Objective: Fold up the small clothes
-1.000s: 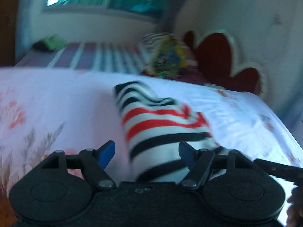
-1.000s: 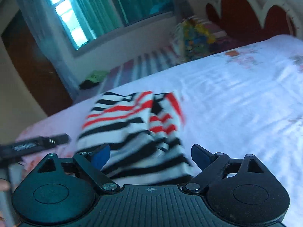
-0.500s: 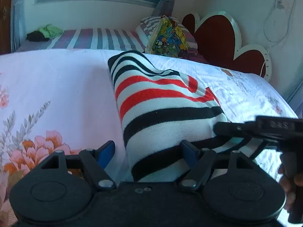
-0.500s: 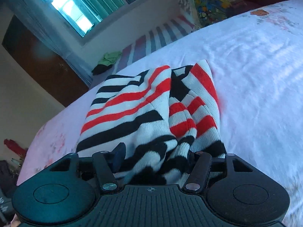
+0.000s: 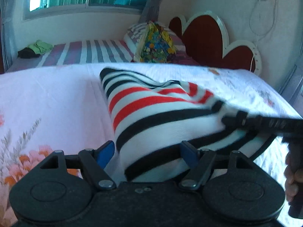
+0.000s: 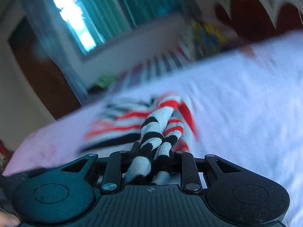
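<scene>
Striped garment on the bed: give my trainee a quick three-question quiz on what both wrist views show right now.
1. True or false: the right gripper has fabric of the striped garment bunched between its fingers.
2. Multiple choice: the left gripper is A) shut on the bedsheet, B) open, with the garment's near edge between its fingers, C) holding the colourful pillow.
3. Fill in: the garment lies on a bedsheet that is pale and printed with ____ near the left gripper.

Key: 1 true, its jaws have just been closing on the fabric. 2 B, one blue pad stands clear of the cloth. 3 flowers.
</scene>
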The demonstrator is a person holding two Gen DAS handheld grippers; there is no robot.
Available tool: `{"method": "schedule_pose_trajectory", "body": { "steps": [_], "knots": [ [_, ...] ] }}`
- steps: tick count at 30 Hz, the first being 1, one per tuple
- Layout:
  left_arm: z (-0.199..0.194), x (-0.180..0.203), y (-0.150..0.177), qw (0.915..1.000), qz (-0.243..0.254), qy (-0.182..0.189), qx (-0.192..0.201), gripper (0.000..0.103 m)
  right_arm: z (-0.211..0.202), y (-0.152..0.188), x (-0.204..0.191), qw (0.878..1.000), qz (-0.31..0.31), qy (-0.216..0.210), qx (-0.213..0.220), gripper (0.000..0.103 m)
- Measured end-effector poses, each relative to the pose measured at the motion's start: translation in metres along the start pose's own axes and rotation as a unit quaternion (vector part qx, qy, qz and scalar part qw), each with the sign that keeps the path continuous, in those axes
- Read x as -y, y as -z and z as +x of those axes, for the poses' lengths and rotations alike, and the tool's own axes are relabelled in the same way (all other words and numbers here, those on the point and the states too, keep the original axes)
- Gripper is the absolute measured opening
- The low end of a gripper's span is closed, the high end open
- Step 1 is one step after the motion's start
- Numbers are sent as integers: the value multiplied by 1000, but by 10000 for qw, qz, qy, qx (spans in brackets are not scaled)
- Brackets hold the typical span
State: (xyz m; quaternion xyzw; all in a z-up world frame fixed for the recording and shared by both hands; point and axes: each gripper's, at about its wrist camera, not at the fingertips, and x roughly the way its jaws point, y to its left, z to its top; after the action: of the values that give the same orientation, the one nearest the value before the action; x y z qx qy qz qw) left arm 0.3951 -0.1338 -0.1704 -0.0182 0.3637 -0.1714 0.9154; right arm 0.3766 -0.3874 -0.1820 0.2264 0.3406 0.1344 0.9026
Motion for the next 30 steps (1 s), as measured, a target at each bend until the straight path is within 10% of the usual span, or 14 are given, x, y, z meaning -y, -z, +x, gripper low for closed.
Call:
{"method": "schedule_pose_trajectory", "body": {
  "steps": [14,19,30],
  "knots": [
    [7,-7,15,9993,-169,-40,-333,77,-42,21,15,9985,380,123,-378,31],
    [13,-3,22,9985,-77,75,-534,77,-23,36,18,9948,115,802,-609,22],
    [-23,-11,3,9994,63,95,-317,65,-51,18,-9,9960,-342,815,-132,27]
  ]
}}
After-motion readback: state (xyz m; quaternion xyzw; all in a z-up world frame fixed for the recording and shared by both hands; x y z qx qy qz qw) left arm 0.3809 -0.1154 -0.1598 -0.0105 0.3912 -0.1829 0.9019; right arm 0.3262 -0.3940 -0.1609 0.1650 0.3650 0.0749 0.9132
